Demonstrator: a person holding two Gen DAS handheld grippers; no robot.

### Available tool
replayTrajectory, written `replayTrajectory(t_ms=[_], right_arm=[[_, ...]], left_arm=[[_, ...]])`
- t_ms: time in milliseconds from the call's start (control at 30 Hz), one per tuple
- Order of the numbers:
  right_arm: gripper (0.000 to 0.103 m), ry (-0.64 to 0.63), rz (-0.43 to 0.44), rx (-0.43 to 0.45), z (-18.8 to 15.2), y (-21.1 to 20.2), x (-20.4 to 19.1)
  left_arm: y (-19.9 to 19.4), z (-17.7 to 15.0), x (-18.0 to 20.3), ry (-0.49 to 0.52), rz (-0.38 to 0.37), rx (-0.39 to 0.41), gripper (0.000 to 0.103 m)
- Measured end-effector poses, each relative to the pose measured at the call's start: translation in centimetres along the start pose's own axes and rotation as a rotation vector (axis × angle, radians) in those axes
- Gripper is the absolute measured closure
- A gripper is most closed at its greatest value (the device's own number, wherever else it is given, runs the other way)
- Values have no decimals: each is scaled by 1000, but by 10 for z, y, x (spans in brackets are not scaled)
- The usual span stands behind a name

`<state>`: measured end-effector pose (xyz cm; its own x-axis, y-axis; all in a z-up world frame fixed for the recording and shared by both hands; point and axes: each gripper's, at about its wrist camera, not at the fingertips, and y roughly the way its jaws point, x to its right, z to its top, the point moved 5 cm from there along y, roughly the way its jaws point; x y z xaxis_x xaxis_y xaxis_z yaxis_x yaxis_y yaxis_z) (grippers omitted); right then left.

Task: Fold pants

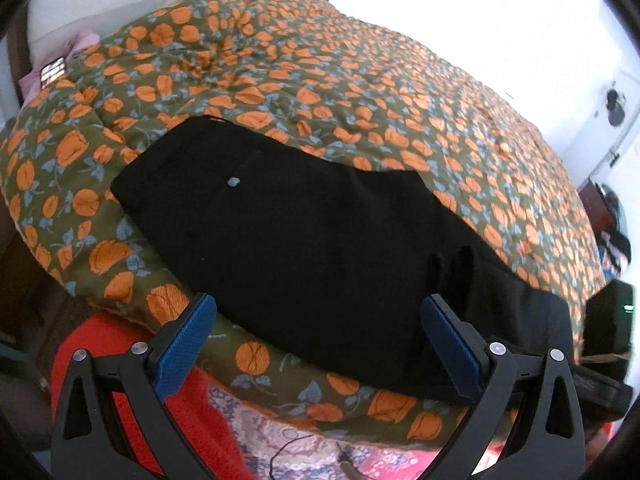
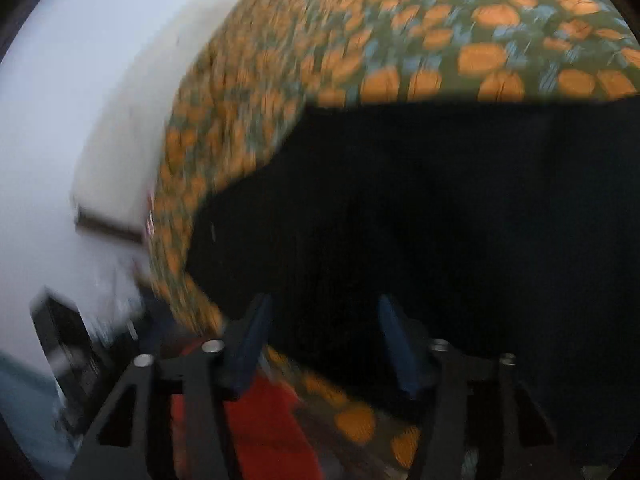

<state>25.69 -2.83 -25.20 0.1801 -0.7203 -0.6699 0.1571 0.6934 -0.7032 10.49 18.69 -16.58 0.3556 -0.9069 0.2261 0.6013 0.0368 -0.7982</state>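
**Two open claws over black pants on a bed**

Two claws are mine, one in each hand, and both hang above a bed spread with a quilt (image 1: 360,80) printed in orange flowers on olive green. The black pants (image 1: 304,248) lie folded flat on the quilt, near the bed's front edge, with a small grey button (image 1: 233,181) showing on the upper layer.

My left claw (image 1: 318,338) stands wide, its blue pads (image 1: 182,342) well apart, with nothing between them; it hovers just over the near edge of the pants without touching the cloth.

My right claw (image 2: 322,340) is parted about halfway and grips nothing. Its view is badly blurred, so I can only say that dark fabric, probably the same pants (image 2: 440,220), fills the space ahead of its fingers.

Below the bed's edge a red cloth (image 1: 100,360) and a pink patterned fabric (image 1: 304,452) show.
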Motion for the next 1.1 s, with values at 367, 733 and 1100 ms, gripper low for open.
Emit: replayTrajectory(t_ms=[367, 733, 1100], right_arm=[[24, -355, -265, 191, -34, -173, 26], [24, -308, -306, 281, -53, -202, 60], [24, -316, -301, 303, -52, -203, 59]], left_arm=[[46, -19, 121, 366, -146, -125, 25], [72, -47, 136, 435, -121, -216, 36], [34, -38, 122, 357, -243, -151, 95]])
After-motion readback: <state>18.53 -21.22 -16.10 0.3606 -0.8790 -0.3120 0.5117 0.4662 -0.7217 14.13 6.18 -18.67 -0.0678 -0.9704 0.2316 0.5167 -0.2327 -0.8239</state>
